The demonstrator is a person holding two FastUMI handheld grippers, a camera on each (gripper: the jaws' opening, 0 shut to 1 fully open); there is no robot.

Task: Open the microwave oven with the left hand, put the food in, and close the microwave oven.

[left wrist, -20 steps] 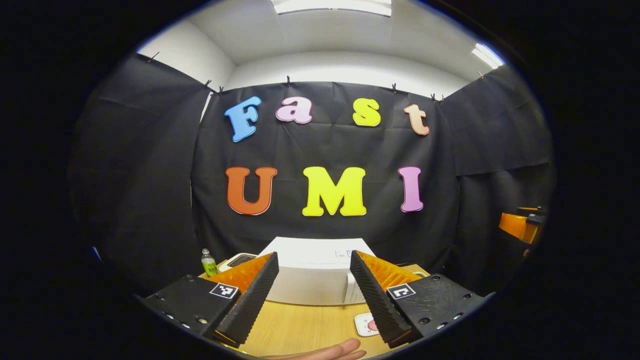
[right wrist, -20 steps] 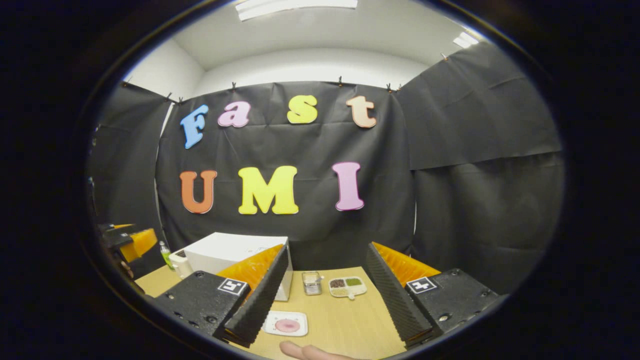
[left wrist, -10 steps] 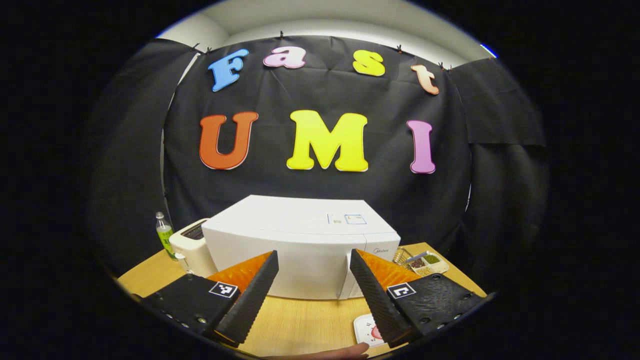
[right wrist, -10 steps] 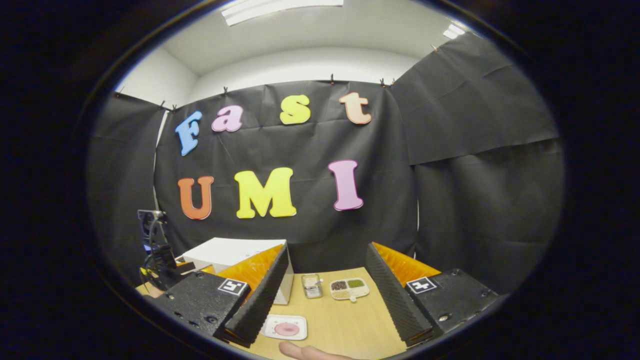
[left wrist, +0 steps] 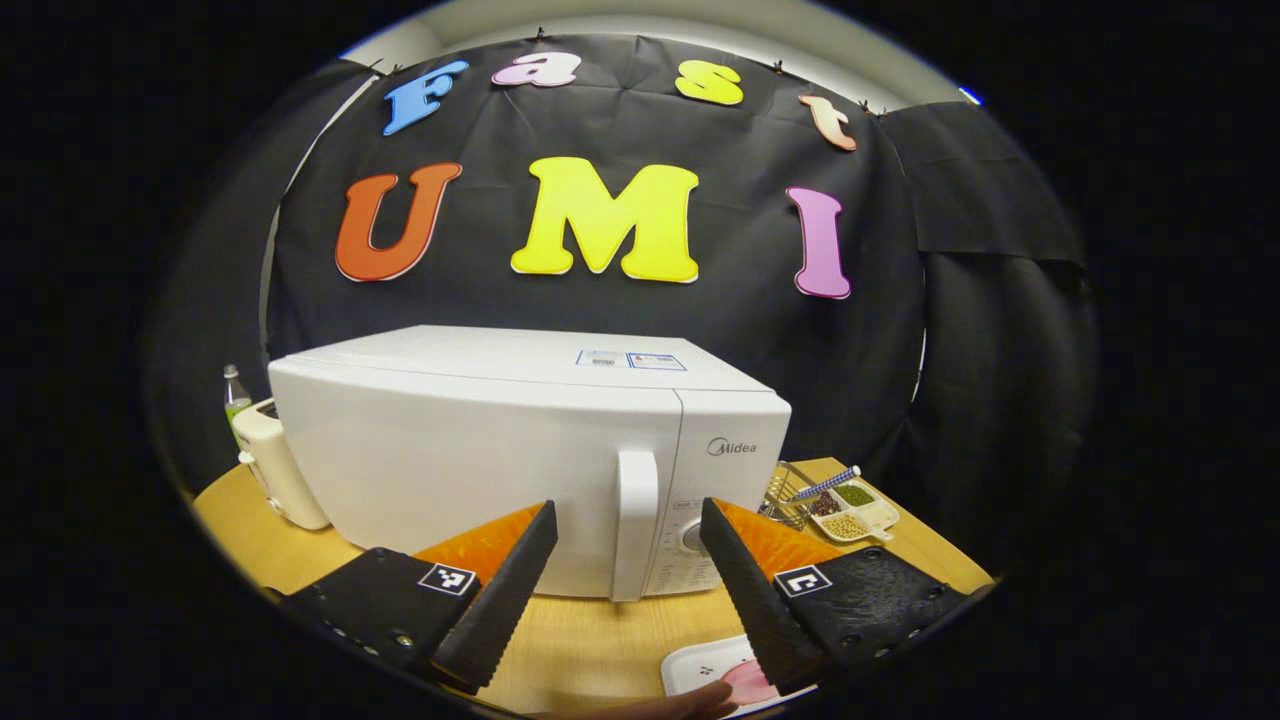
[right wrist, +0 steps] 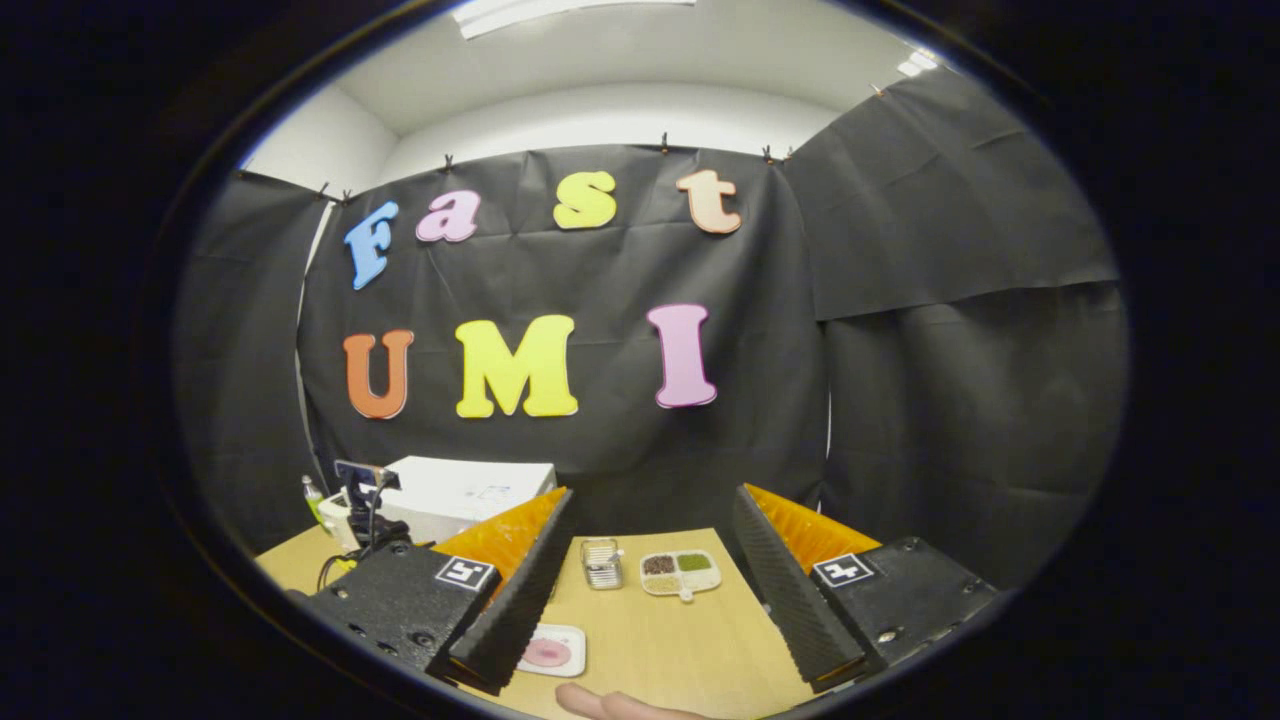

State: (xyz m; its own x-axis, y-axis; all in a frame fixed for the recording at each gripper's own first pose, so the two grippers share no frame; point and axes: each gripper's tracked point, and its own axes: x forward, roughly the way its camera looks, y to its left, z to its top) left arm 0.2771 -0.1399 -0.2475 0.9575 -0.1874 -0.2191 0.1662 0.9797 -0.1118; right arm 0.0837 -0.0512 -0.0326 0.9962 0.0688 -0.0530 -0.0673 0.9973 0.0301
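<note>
A white microwave (left wrist: 480, 450) stands on the wooden table (left wrist: 590, 645) with its door shut, and its vertical handle (left wrist: 633, 520) is straight ahead in the left gripper view. My left gripper (left wrist: 625, 600) is open a short way in front of that handle, touching nothing. A white plate with pink food (left wrist: 715, 675) lies on the table at the lower right of that gripper. My right gripper (right wrist: 655, 600) is open and empty, held above the table. The plate of food (right wrist: 548, 652) lies by its left finger, and the microwave (right wrist: 470, 490) stands far to its left.
A white toaster (left wrist: 280, 465) and a green bottle (left wrist: 233, 395) stand left of the microwave. A wire basket (right wrist: 601, 563) and a divided dish of beans (right wrist: 680, 573) sit to its right. A person's finger (right wrist: 610, 705) shows at the bottom edge.
My left gripper has moved down and in toward the microwave, which now looms large with its handle between the fingers. The right gripper has barely shifted.
</note>
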